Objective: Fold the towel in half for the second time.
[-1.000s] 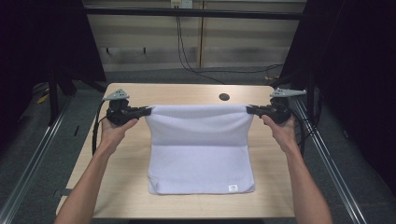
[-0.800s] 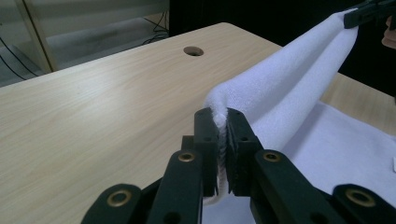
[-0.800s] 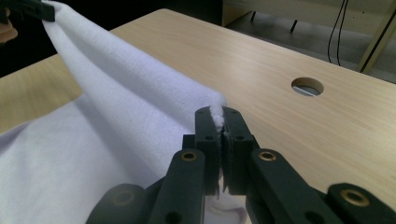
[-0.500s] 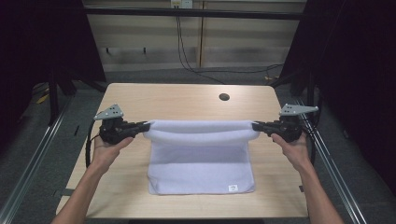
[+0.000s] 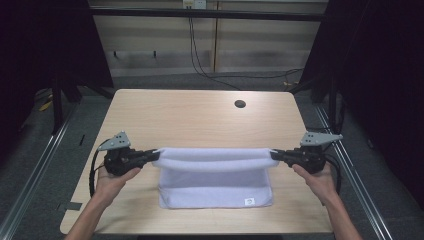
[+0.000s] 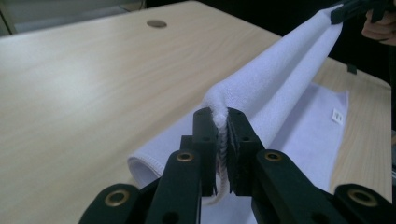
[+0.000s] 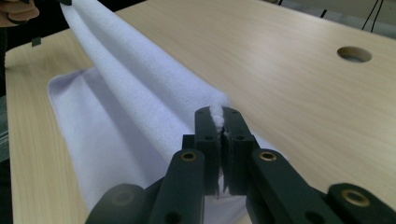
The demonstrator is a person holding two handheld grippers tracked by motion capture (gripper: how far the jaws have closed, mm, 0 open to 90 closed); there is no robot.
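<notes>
A white towel (image 5: 215, 177) lies on the wooden table (image 5: 200, 117), its far edge lifted and stretched taut between both grippers. My left gripper (image 5: 150, 157) is shut on the towel's left far corner; in the left gripper view the cloth (image 6: 280, 70) is pinched between the jaws at my left gripper (image 6: 219, 116). My right gripper (image 5: 276, 155) is shut on the right far corner, and the towel (image 7: 140, 88) runs away from my right gripper (image 7: 217, 114). The near part with a small label (image 5: 249, 201) rests flat on the table.
A round cable hole (image 5: 240, 104) sits in the table's far right part. Metal rails (image 5: 35, 165) run along both sides of the table. Cables (image 5: 200, 55) hang behind the far edge. The other hand (image 6: 378, 23) shows far off in each gripper view.
Both grippers have drawn the towel's held edge toward the person and lower, folding it over the near part. The towel's flat part looks shorter now.
</notes>
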